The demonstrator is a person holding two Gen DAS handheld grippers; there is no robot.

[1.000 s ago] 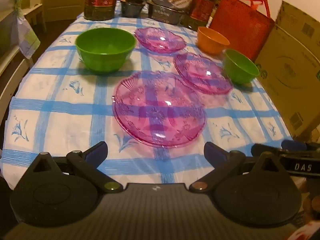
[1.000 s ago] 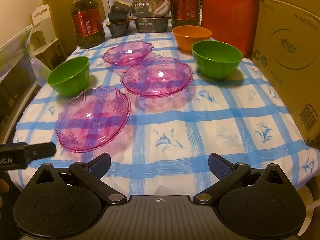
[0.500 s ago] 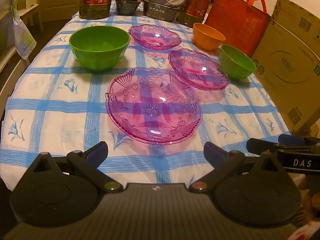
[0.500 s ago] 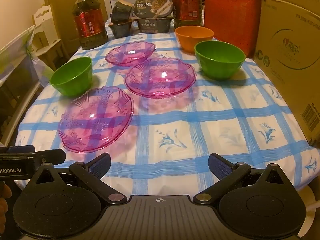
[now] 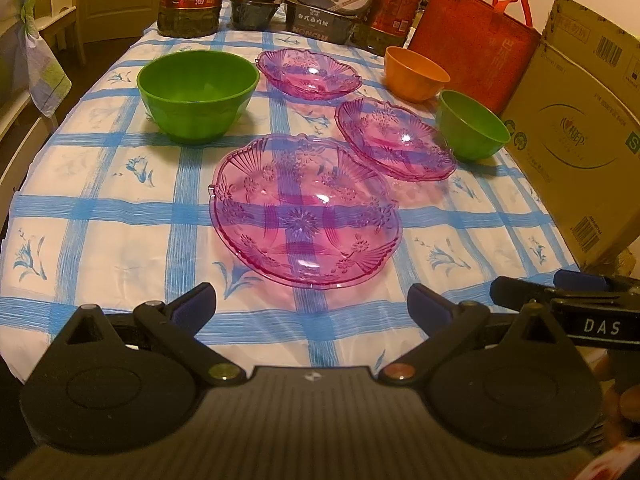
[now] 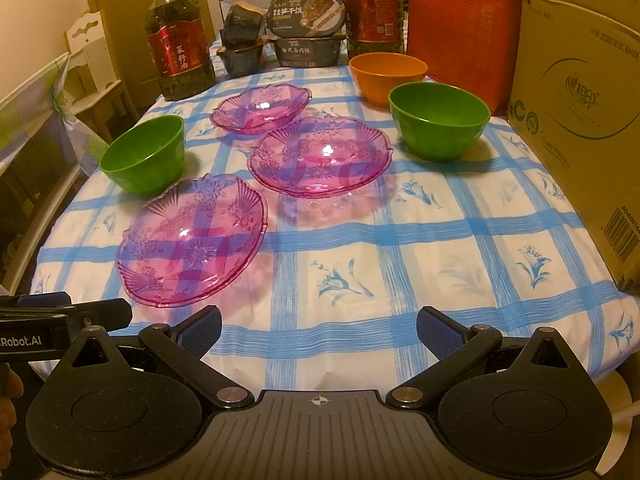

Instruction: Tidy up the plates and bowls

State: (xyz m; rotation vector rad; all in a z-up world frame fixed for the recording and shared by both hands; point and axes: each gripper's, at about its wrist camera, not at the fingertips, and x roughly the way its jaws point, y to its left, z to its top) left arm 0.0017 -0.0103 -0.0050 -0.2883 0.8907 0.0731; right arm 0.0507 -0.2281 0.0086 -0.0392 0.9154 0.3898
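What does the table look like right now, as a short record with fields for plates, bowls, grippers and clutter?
plates: three pink plates, nearest, middle, far, none stacked
bowls: two green, one on the left, one on the right; one orange bowl
left gripper: jaws open, holding nothing, short of the nearest plate
right gripper: jaws open, holding nothing
clutter: oil bottles, food boxes, red bag, cardboard box
surface: blue checked tablecloth

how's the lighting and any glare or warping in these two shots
Left wrist view: warm yellowish light, white glare spots on the nearest pink plate, table edges bowed by the fisheye. Right wrist view: same warm cast, bright glint on the middle pink plate, cardboard box curved.
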